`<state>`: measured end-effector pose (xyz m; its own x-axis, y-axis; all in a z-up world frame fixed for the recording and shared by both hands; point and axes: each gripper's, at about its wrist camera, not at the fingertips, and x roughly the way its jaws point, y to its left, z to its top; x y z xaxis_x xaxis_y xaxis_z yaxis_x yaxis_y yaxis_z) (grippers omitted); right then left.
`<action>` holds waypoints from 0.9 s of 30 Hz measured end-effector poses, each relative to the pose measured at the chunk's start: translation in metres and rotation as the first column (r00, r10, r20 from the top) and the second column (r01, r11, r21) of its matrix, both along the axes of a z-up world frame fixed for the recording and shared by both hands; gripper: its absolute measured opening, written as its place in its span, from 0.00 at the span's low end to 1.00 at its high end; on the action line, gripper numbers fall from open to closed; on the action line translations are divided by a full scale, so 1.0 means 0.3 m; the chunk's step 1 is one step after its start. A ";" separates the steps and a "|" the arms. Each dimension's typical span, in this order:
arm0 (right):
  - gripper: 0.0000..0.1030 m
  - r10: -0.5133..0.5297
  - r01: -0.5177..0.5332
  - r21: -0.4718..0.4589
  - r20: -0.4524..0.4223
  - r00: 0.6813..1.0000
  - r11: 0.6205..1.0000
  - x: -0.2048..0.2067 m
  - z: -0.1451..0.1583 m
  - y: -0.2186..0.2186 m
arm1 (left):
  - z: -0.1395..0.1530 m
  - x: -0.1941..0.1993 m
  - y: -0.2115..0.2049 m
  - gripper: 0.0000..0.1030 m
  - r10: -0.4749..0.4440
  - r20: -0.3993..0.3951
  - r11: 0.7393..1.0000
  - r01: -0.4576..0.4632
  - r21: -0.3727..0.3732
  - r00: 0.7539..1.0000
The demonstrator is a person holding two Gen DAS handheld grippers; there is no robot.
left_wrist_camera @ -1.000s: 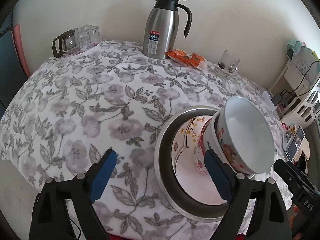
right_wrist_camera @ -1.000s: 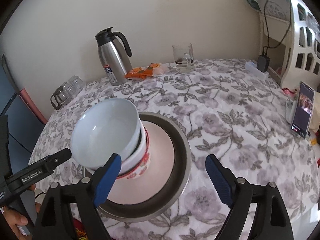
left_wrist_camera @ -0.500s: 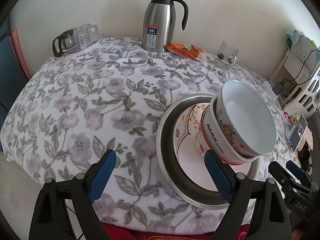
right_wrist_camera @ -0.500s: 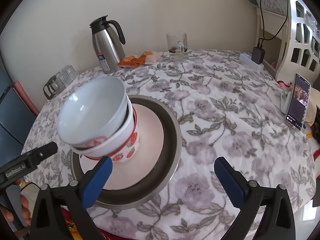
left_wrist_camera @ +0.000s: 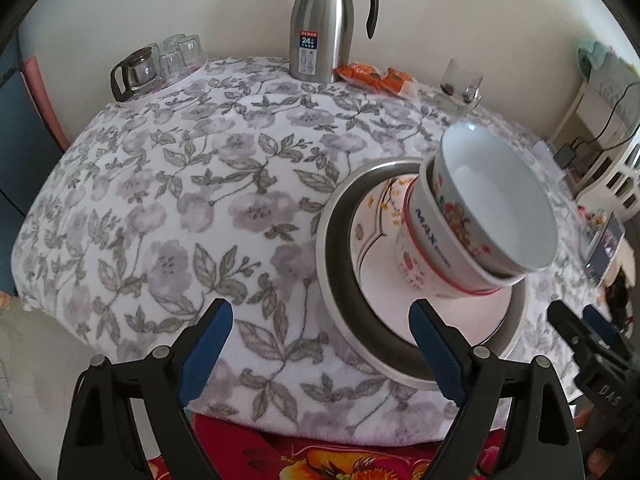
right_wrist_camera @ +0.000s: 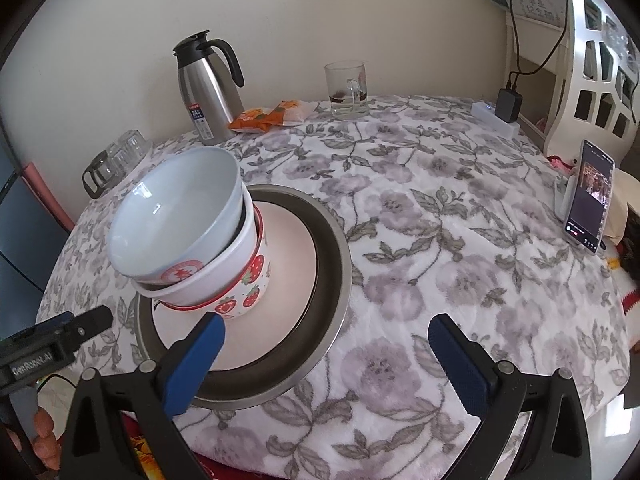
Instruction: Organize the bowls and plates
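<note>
**Two bowls stacked, both grippers clear: check the stack before withdrawing**

Two nested bowls sit on a white plate, which lies inside a metal basin at the near edge of the counter. In the right wrist view the stack occupies the 9 o'clock side of the plate; in the left wrist view it stands at 3 o'clock.

Gripper state:
- Left gripper: jaws spread, nothing between them, low at 6 o'clock, with one pad in front of the basin rim.
- Right gripper: jaws have just been opening and now stand wide, with nothing between them. Its left pad is just in front of the lower bowl, apparently not touching.

Judged step: release complete, retreat pending.

Procedure:
1. Judge the seating. The upper bowl appears tilted in the lower one and the stack is off-centre on the plate; fisheye distortion may exaggerate this.
2. Draw the right gripper back toward 6 o'clock, keeping its left pad off the lower bowl.
3. If the tilt is real, nudge the upper rim level with a spread jaw.
</note>
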<state>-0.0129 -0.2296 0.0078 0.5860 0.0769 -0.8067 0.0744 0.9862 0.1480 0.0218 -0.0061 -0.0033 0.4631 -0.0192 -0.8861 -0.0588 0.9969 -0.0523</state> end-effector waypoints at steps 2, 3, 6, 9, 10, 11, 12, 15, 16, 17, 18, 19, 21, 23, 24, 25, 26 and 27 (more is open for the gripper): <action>1.00 0.002 -0.002 0.000 0.000 1.000 1.000 -0.001 0.000 -0.001 | -0.004 -0.006 -0.013 0.88 -0.004 -0.008 1.000 0.004 0.021 1.000; 1.00 0.004 -0.004 -0.001 0.000 1.000 1.000 -0.003 0.001 0.000 | -0.003 -0.008 -0.016 0.88 -0.003 -0.008 1.000 0.004 0.027 1.000; 1.00 0.005 -0.005 -0.002 -0.001 1.000 1.000 -0.005 0.002 0.000 | 0.003 -0.020 -0.026 0.88 0.001 -0.002 0.998 -0.001 0.055 1.000; 1.00 0.006 -0.006 -0.003 -0.002 1.000 1.000 -0.010 0.002 0.002 | 0.006 -0.028 -0.032 0.88 0.005 0.001 0.998 -0.005 0.066 1.000; 1.00 0.005 -0.005 -0.003 -0.003 1.000 1.000 -0.009 0.002 0.002 | 0.006 -0.031 -0.033 0.88 0.007 0.001 0.998 -0.007 0.068 1.000; 1.00 0.004 -0.004 -0.001 -0.003 1.000 1.000 -0.011 0.002 0.002 | 0.005 -0.032 -0.034 0.88 0.009 -0.001 0.998 -0.009 0.070 1.000; 1.00 0.004 -0.004 -0.001 -0.003 1.000 1.000 -0.013 0.001 0.002 | 0.005 -0.034 -0.035 0.88 0.012 -0.002 0.997 -0.012 0.074 1.000; 1.00 0.005 -0.005 -0.002 -0.005 1.000 1.000 -0.018 0.002 0.000 | 0.008 -0.039 -0.036 0.88 0.017 0.004 0.996 -0.017 0.082 1.000; 1.00 0.005 -0.005 -0.003 -0.007 1.000 1.000 -0.018 0.002 0.001 | 0.010 -0.040 -0.036 0.88 0.015 0.005 0.997 -0.016 0.080 1.000; 1.00 0.005 -0.005 -0.004 -0.010 1.000 1.000 -0.018 0.001 0.002 | 0.010 -0.040 -0.037 0.88 0.014 0.006 0.997 -0.015 0.079 1.000; 1.00 0.006 -0.006 -0.005 -0.012 1.000 1.000 -0.016 0.000 -0.002 | 0.010 -0.041 -0.038 0.88 0.014 0.005 0.997 -0.014 0.082 1.000; 1.00 0.006 -0.007 -0.005 -0.012 1.000 1.000 -0.016 0.001 -0.001 | 0.010 -0.041 -0.040 0.88 0.015 0.005 0.996 -0.015 0.086 1.000; 1.00 0.008 -0.008 -0.006 -0.013 1.000 1.000 -0.014 0.001 -0.002 | 0.010 -0.041 -0.043 0.88 0.014 0.005 0.996 -0.015 0.090 1.000; 1.00 0.011 -0.011 -0.006 -0.016 1.000 1.000 -0.013 -0.002 -0.002 | 0.010 -0.040 -0.043 0.88 0.016 0.006 0.996 -0.016 0.083 1.000; 1.00 0.011 -0.011 -0.006 -0.017 1.000 1.000 -0.011 -0.003 -0.002 | 0.010 -0.040 -0.044 0.88 0.015 0.007 0.996 -0.016 0.084 1.000; 1.00 0.012 -0.012 -0.007 -0.018 1.000 1.000 -0.011 -0.004 -0.001 | 0.010 -0.040 -0.045 0.88 0.014 0.007 0.996 -0.014 0.085 1.000; 1.00 0.013 -0.013 -0.008 -0.019 1.000 1.000 -0.010 -0.005 -0.001 | 0.010 -0.040 -0.045 0.88 0.011 0.008 0.996 -0.011 0.086 1.000; 1.00 0.014 -0.014 -0.008 -0.022 1.000 1.000 -0.010 -0.005 0.000 | 0.011 -0.040 -0.045 0.88 0.009 0.009 0.996 -0.010 0.086 1.000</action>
<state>-0.0158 -0.2295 0.0063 0.5673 0.0783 -0.8198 0.0633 0.9884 0.1382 0.0098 -0.0197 0.0000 0.4706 0.0615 -0.8802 -0.0681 0.9971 0.0333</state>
